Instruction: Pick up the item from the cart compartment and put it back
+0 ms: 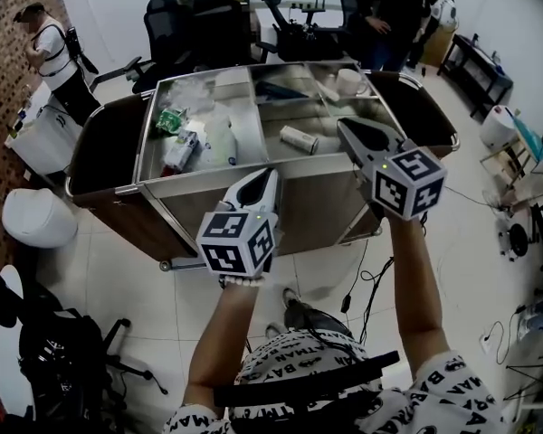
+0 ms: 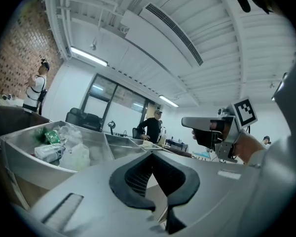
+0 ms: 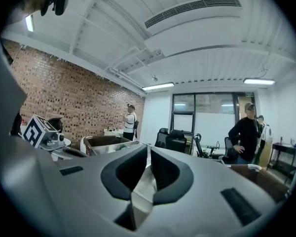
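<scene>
Head view first: cart (image 1: 185, 184) sits in the middle of the shot with its steel compartments open on top. The white roll-shaped item (image 1: 299, 138) is lying on its side in the cart's middle compartment, not in either tool. A green packet (image 1: 170, 120) and some clear plastic bags (image 1: 219, 138) fill the cart's left compartment, and a white cup (image 1: 348, 81) stands in a far compartment. The left tool (image 1: 270, 177) hangs over the cart's near edge with its tips pinched together. The right tool (image 1: 346, 127) is over the cart's right half, its tip just beside the roll, though I can't tell if it's touching.

Left tool's view: the left tool (image 2: 150, 158) has its pads meeting at the tips, closed on nothing. The cart's left compartment with the green packet shows beyond it, and the right tool (image 2: 187, 122) is up above the cart's right side. A person in dark clothes (image 2: 152, 127) stands past the cart's far end.

Right tool's view: the right tool (image 3: 149, 149) is all but closed, just a thin slit between the pads and nothing in it. The cart is partly visible past the jaws. A person in a white top (image 3: 130, 120) stands beyond the cart by a brick wall (image 3: 79, 98).
</scene>
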Demonstrator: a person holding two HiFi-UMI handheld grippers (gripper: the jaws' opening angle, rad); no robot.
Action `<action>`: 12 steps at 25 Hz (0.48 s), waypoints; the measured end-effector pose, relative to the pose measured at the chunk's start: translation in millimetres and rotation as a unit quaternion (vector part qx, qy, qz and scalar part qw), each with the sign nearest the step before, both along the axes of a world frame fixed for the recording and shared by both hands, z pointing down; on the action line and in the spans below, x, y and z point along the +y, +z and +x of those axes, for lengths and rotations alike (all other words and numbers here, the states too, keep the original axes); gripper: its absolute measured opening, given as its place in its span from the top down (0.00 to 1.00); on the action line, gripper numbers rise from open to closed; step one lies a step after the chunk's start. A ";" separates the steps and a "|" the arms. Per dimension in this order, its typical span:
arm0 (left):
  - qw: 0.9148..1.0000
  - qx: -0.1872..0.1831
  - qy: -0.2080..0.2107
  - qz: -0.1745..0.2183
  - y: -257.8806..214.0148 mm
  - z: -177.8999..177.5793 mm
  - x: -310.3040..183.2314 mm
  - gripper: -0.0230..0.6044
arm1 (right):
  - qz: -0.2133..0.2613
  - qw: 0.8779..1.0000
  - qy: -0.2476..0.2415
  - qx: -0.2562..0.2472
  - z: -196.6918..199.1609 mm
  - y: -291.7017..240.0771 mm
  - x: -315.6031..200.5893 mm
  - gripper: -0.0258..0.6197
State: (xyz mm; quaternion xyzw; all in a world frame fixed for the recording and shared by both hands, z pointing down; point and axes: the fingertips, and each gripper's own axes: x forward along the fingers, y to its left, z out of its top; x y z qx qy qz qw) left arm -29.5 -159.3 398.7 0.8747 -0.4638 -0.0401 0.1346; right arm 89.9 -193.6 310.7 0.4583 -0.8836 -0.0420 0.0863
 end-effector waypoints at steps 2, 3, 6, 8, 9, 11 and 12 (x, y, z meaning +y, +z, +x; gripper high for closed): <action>1.000 0.003 0.000 -0.001 -5.1 -0.2 -8.6 0.98 | 0.001 1.000 -0.002 0.019 -1.5 -10.1 -16.0 0.86; 1.000 0.006 0.001 -0.001 -7.5 1.1 -12.8 0.98 | -0.003 1.000 -0.005 0.028 -3.0 -13.0 -24.1 0.78; 1.000 0.009 0.006 -0.005 -10.7 7.4 -27.8 0.98 | -0.018 0.998 -0.014 0.050 -8.3 -16.7 -51.2 0.75; 1.000 0.009 0.010 -0.008 -11.1 10.0 -41.3 0.98 | -0.033 0.997 -0.023 0.061 -15.4 -16.5 -72.9 0.75; 1.000 0.009 0.013 -0.009 -11.7 11.4 -48.7 0.98 | -0.042 0.997 -0.030 0.066 -20.1 -16.2 -84.3 0.66; 1.000 0.010 0.020 -0.012 -13.2 15.4 -63.5 0.98 | -0.053 0.995 -0.039 0.074 -27.9 -17.4 -108.3 0.63; 1.000 0.009 0.023 -0.014 -13.8 17.7 -70.6 0.98 | -0.057 0.994 -0.041 0.079 -30.4 -18.0 -120.9 0.63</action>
